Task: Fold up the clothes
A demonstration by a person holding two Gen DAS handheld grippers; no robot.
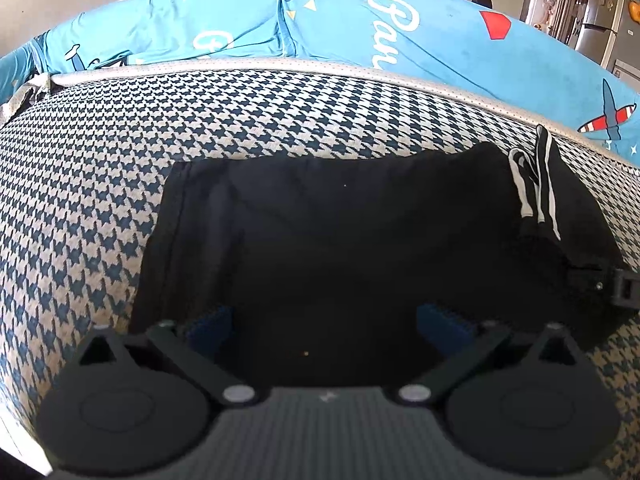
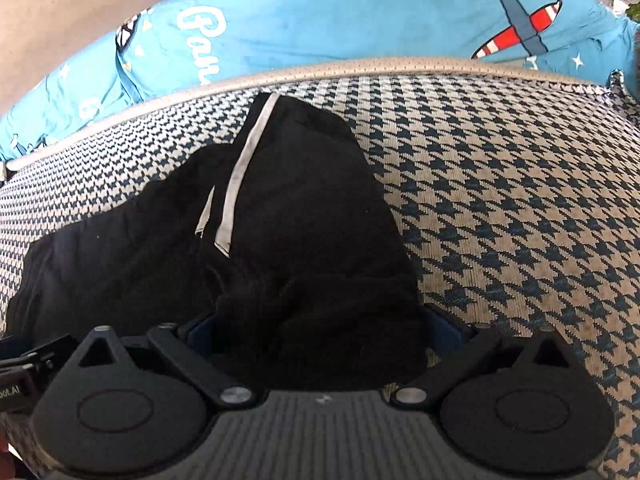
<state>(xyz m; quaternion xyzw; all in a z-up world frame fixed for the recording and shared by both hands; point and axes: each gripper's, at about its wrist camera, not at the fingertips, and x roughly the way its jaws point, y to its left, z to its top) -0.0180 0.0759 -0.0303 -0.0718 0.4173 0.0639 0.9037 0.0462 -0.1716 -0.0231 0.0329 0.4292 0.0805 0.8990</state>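
A black garment (image 1: pixel 340 240) with white stripes (image 1: pixel 524 188) is shown lying on a houndstooth-patterned cushion (image 1: pixel 100 184), which is edged at the back by pale piping (image 1: pixel 280 65). Behind the cushion, a blue printed cloth (image 1: pixel 420 28) bearing aeroplane motifs (image 2: pixel 520 26) and white lettering is seen.

In the left wrist view, the left gripper (image 1: pixel 324 322) is held low over the near edge of the garment, with its 2 blue-padded fingers (image 1: pixel 212 326) spread wide and dark fabric lying between them; nothing is clamped. A flat, partly folded panel of the garment extends ahead, and part of the right gripper (image 1: pixel 624 286) is visible at the garment's right side.

In the right wrist view, the right gripper (image 2: pixel 320 328) is likewise spread wide, its fingers (image 2: pixel 440 326) set on either side of a bunched, raised fold of the garment (image 2: pixel 304 220). Whether the pads touch the fabric cannot be told. A white stripe (image 2: pixel 244 168) runs along the heaped section.
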